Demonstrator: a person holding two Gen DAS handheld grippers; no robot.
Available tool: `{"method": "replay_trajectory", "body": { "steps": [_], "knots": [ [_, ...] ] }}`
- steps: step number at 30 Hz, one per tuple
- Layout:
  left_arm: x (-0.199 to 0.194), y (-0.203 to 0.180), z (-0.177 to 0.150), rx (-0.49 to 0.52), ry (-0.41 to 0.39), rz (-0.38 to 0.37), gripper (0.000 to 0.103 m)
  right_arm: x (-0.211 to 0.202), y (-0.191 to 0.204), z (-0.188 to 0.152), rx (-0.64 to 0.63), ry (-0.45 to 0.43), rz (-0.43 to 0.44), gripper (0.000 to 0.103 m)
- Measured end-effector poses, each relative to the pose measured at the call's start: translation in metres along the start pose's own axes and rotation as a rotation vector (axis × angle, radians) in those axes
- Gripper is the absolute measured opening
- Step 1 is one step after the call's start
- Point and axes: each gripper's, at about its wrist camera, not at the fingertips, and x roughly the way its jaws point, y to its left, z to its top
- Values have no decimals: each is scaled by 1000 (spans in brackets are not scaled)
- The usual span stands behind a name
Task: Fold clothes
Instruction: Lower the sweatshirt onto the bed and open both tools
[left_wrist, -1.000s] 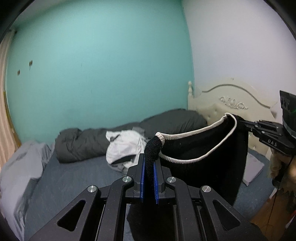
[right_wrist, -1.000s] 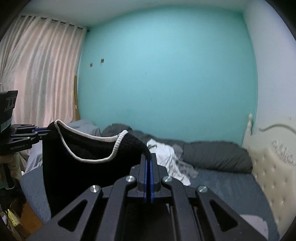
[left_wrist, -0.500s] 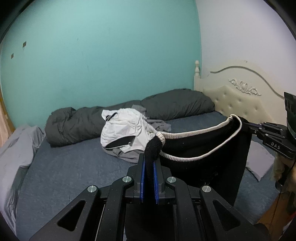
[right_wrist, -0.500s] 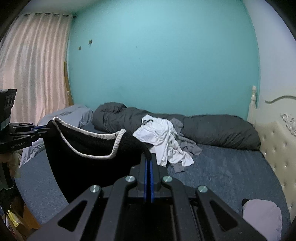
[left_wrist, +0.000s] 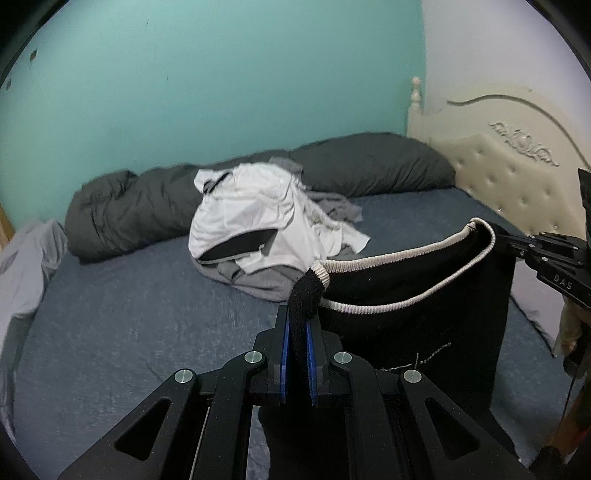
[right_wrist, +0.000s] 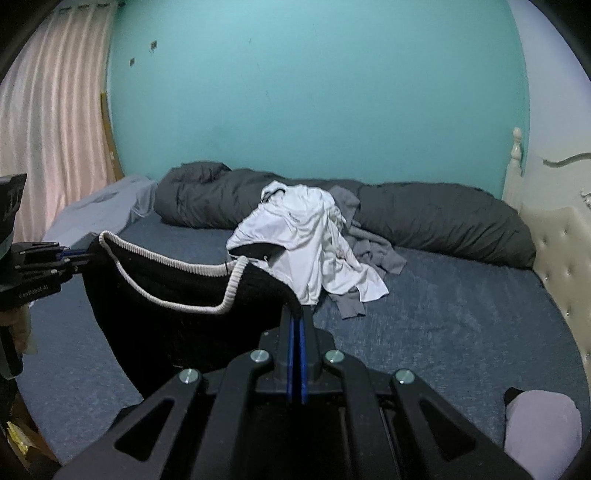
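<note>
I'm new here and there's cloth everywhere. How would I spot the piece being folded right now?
Start at the bed with the blue sheet below the turquoise wall. Near its front edge a black knitted garment hangs stretched between two black tools. Unlike the white and grey clothes heap lying behind it, it is held up and has cream ribbed trim.

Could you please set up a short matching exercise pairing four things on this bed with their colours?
Things:
1. knit garment held by both grippers
2. rolled duvet along the wall
3. crumpled top on the pile
4. headboard

Colours:
A. cream
B. white
C. black with pale trim
D. dark grey

Pairs: 1-C, 2-D, 3-B, 4-A
</note>
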Motion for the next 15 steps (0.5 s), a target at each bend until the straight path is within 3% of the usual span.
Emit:
{"method": "replay_trajectory", "body": {
  "steps": [15],
  "knots": [
    [184,23,-8,-10,117,9,8,172,-40,-27,21,158,-30,2]
  ]
}}
